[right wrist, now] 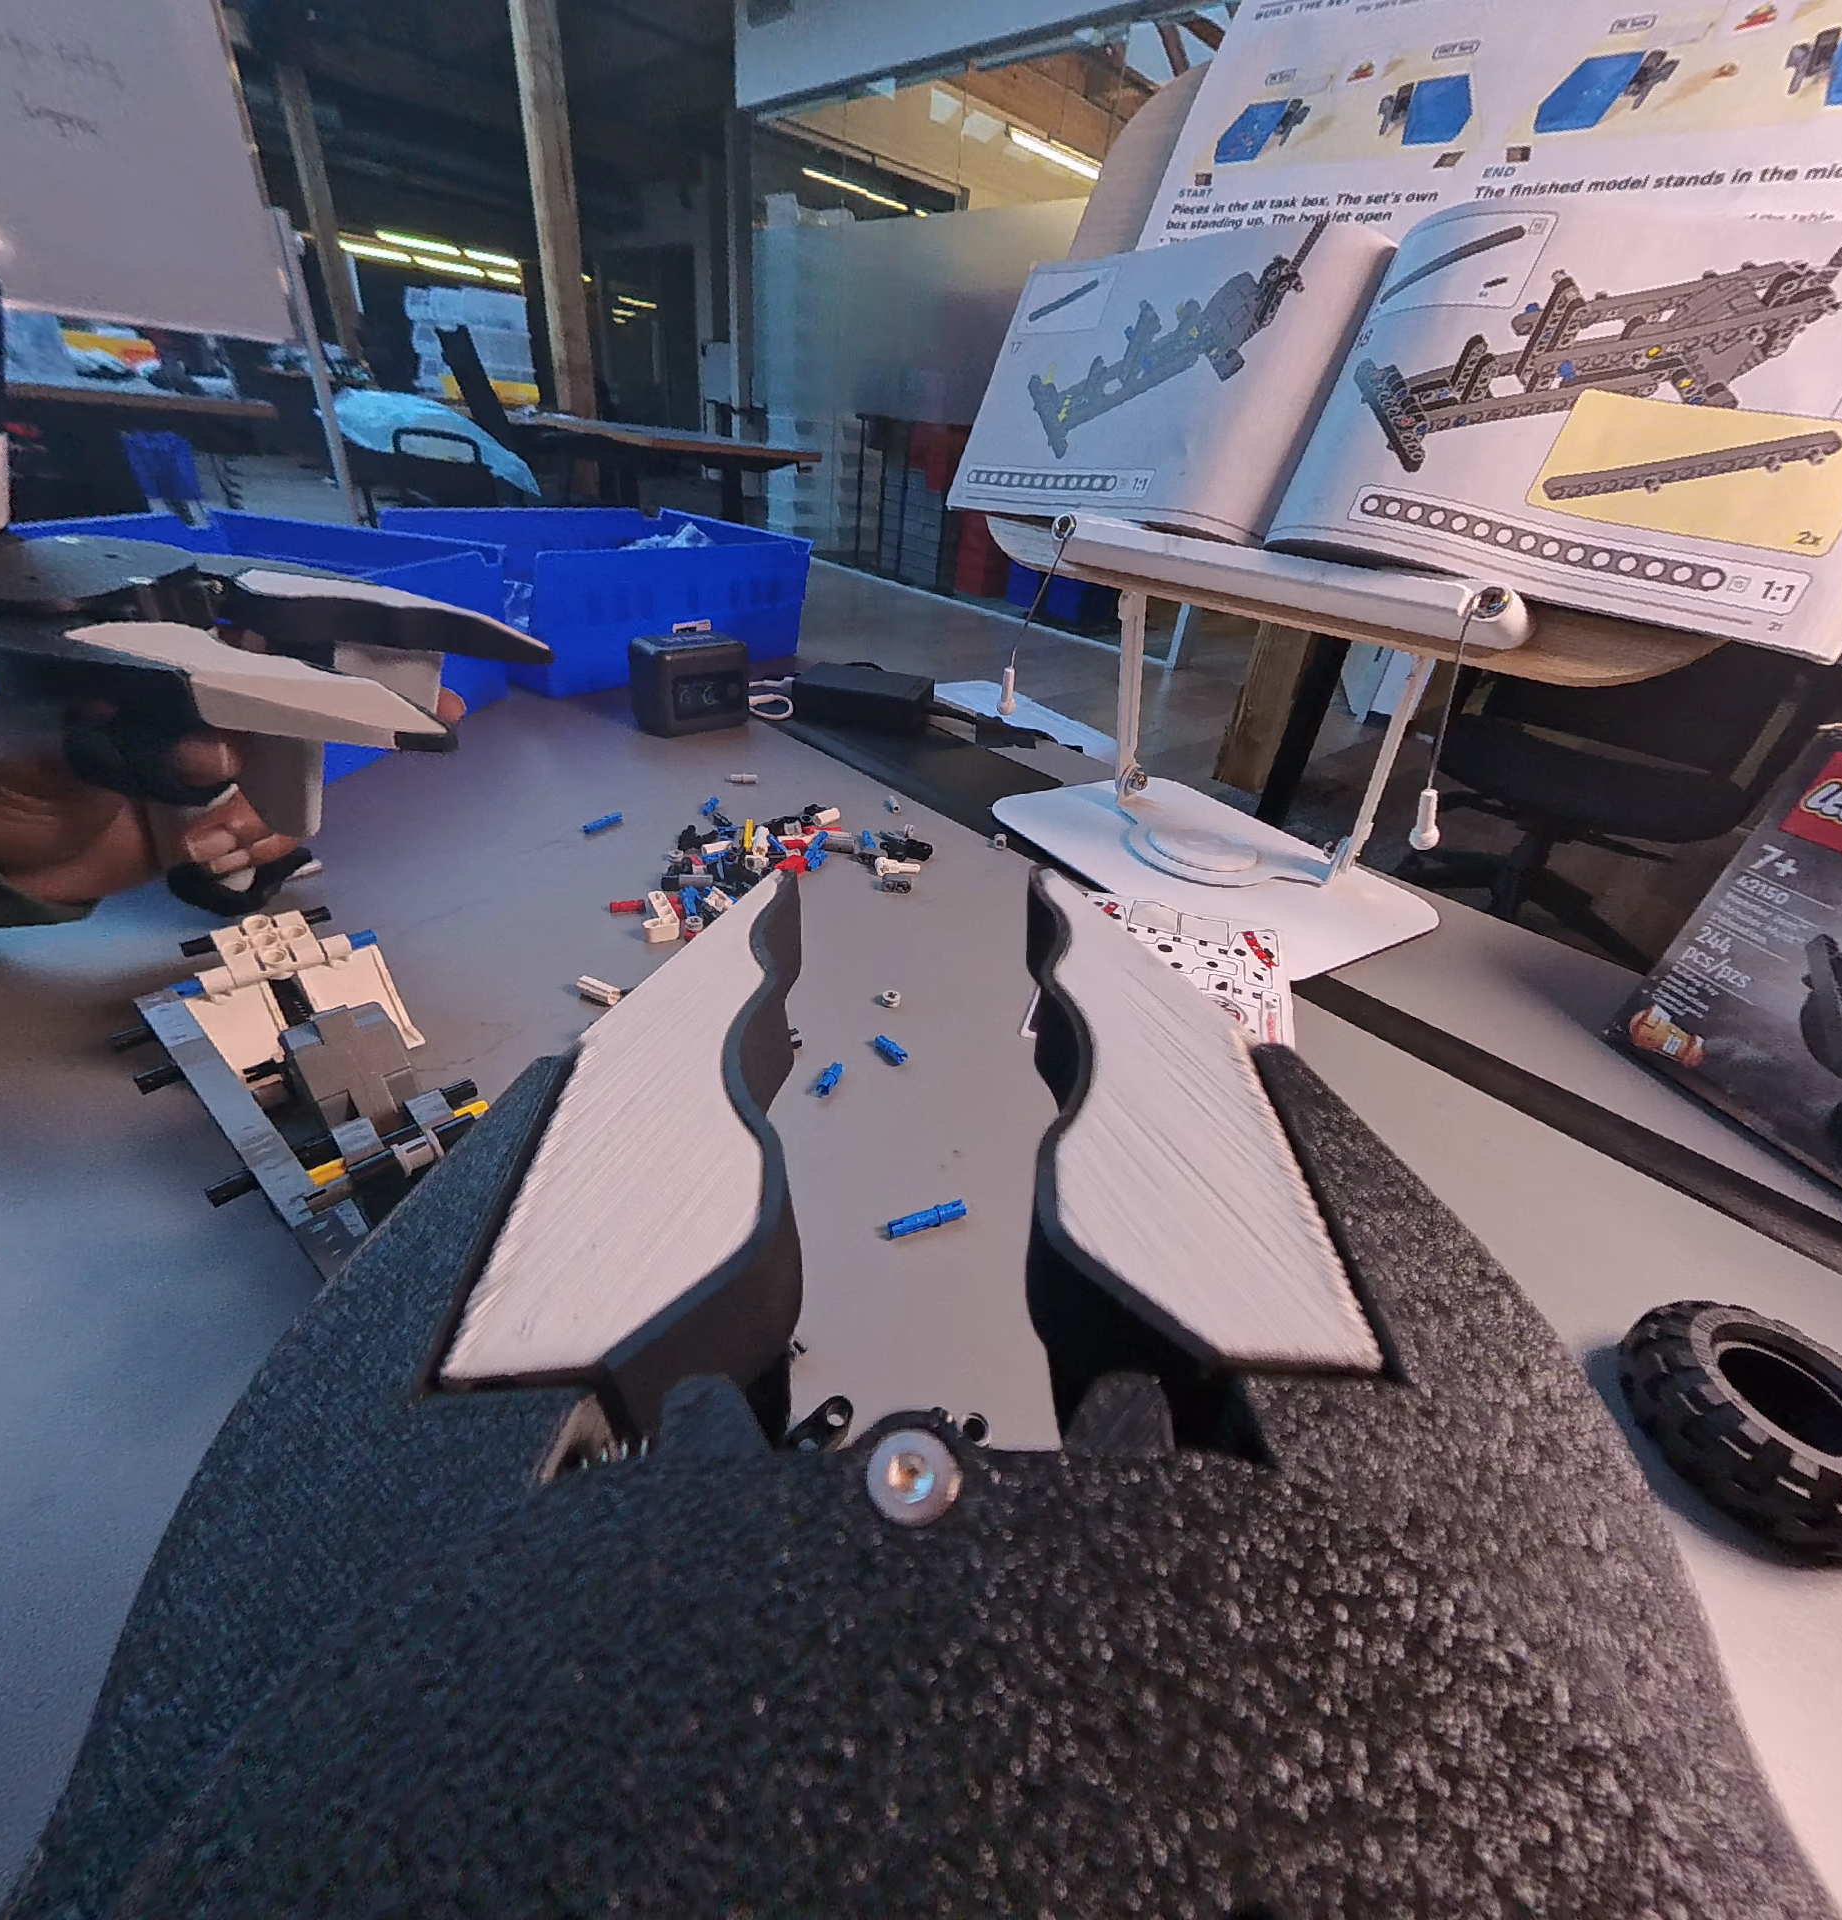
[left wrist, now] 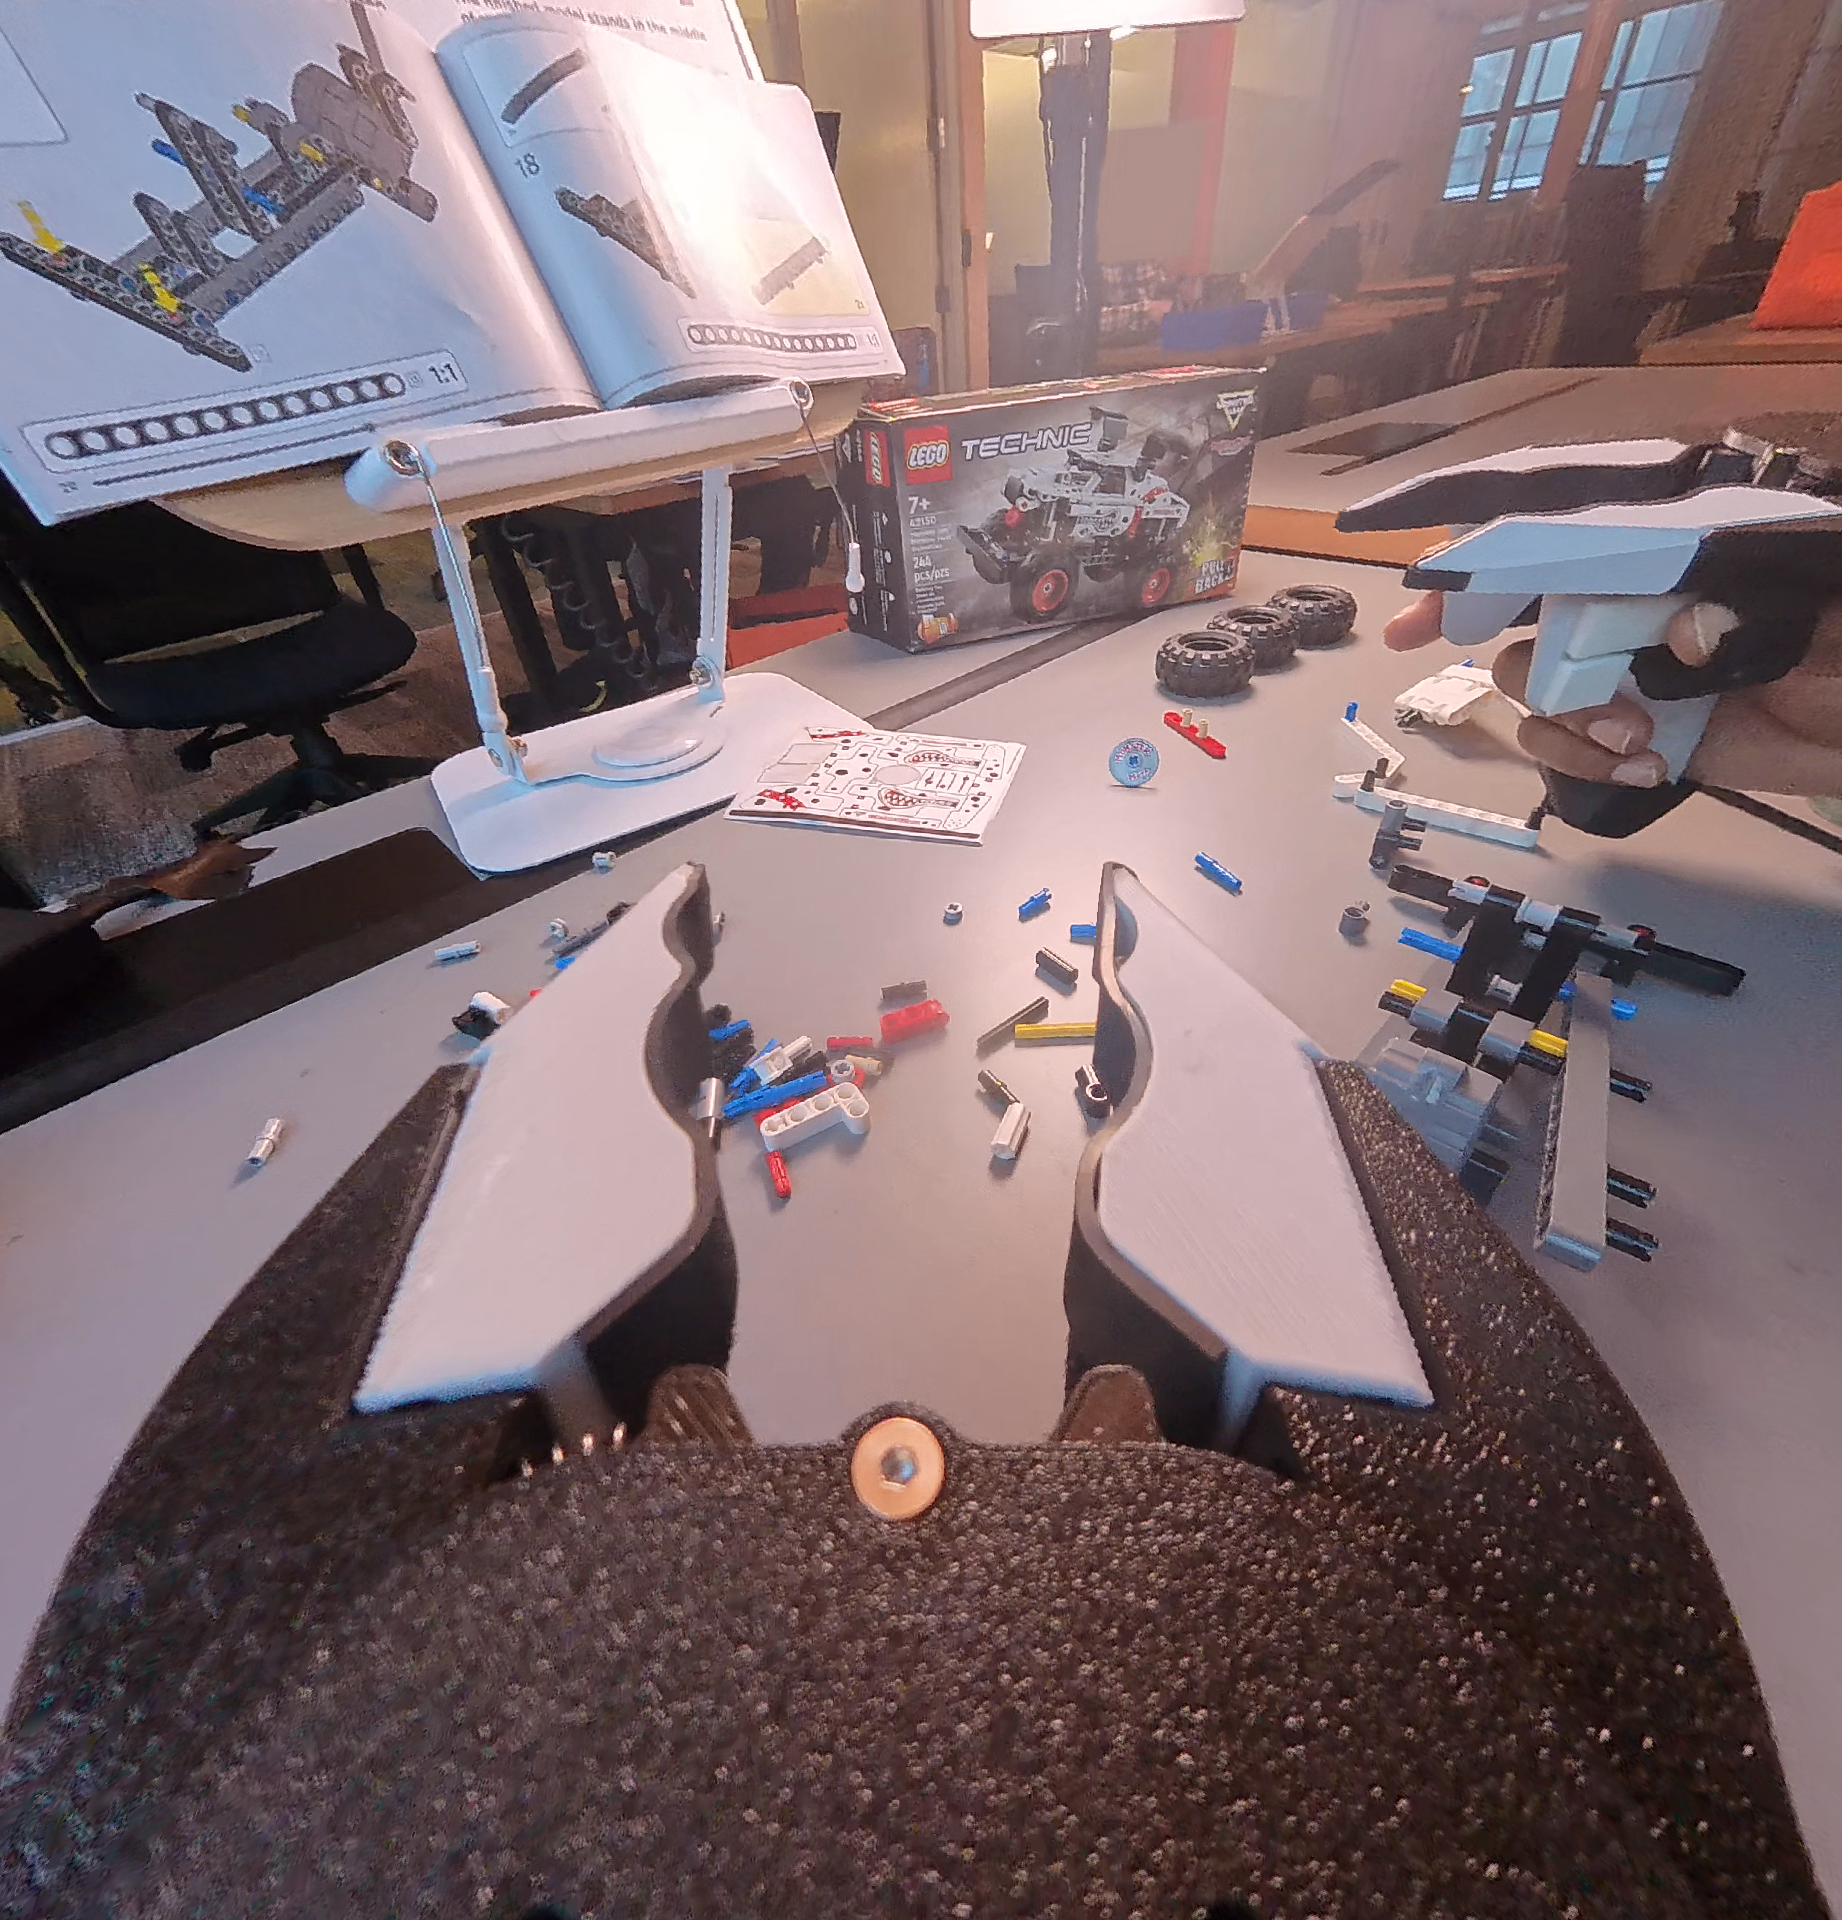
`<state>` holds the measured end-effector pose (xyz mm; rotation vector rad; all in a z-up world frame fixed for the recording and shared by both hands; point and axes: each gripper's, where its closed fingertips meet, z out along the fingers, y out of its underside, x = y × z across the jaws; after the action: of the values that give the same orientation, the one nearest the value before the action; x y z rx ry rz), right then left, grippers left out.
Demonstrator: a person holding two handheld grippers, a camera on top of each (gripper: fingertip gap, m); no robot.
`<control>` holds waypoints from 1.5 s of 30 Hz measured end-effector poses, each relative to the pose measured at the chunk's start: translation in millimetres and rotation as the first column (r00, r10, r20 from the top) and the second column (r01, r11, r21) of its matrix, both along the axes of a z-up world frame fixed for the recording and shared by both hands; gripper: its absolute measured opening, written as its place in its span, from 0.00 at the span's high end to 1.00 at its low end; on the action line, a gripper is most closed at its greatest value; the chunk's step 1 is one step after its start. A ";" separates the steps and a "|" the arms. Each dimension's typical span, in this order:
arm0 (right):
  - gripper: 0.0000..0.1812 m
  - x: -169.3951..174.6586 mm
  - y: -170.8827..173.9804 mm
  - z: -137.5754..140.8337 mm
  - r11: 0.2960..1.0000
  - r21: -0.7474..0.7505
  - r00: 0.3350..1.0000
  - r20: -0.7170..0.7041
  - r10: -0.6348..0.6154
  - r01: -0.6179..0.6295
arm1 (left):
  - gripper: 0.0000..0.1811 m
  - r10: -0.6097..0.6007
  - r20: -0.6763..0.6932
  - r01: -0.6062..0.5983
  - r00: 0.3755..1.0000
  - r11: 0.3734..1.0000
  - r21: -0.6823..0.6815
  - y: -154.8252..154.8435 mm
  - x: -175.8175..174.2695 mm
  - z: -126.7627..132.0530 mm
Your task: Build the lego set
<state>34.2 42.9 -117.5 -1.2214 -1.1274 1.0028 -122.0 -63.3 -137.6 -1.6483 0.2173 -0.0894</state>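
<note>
My left gripper is open and empty, held low over a loose pile of small Lego pins and connectors on the grey table. The partly built black, grey and white chassis lies to its right. My right gripper is open and empty above the table, with a blue pin lying between its fingers. In the right wrist view the chassis is at the left and the pile is ahead. Each gripper shows in the other's view: the right one, the left one.
The instruction booklet stands open on a white stand. The set's box, three tyres, a sticker sheet and white beams lie beyond. One tyre lies by the right gripper. Blue bins stand behind.
</note>
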 end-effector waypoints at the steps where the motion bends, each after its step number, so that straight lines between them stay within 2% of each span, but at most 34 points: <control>1: 0.74 0.3 1.7 0.0 1.000 -0.002 1.000 -0.001 -0.008 0.008 | 0.59 0.006 0.002 -0.006 1.000 1.000 0.004 -0.2 -1.3 0.8; 9: 0.61 3.5 17.0 2.2 0.996 -0.046 0.997 -0.030 -0.078 0.076 | 0.55 0.047 0.010 -0.047 0.999 0.999 0.019 -0.5 -9.5 4.3; 12: 0.60 5.2 21.5 3.8 0.994 -0.047 0.994 -0.041 -0.102 0.100 | 0.54 0.055 0.011 -0.055 0.998 0.998 0.025 -0.6 -10.9 5.6; 15: 0.67 7.1 22.2 6.3 0.994 -0.040 0.992 -0.060 -0.109 0.106 | 0.54 0.053 0.013 -0.053 0.999 0.998 0.029 -0.9 -10.9 6.3; 17: 0.77 8.5 22.8 7.9 0.993 -0.026 0.991 -0.069 -0.119 0.117 | 0.54 0.052 0.014 -0.052 0.999 0.998 0.029 -1.0 -10.8 6.4; 20: 0.85 8.6 25.8 9.1 0.990 -0.008 0.988 -0.069 -0.139 0.139 | 0.54 0.050 0.017 -0.050 0.999 0.998 0.028 -0.9 -10.7 6.4; 27: 1.00 8.5 35.9 10.4 0.983 -0.018 0.980 -0.075 -0.182 0.181 | 0.55 0.041 0.018 -0.042 0.999 0.999 0.027 -1.0 -9.7 6.0; 37: 0.99 9.9 37.8 7.0 0.983 -0.041 0.981 -0.069 -0.184 0.181 | 0.55 0.041 0.022 -0.041 0.999 0.999 0.026 -1.1 -10.5 5.8; 45: 0.95 9.9 38.3 3.9 0.982 -0.053 0.981 -0.058 -0.184 0.181 | 0.55 0.040 0.025 -0.041 0.999 0.999 0.022 -1.0 -11.1 4.9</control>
<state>44.2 81.2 -113.6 -1.2975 -0.9296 0.9261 -133.1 -64.3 -132.8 -1.6282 0.1658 -0.0758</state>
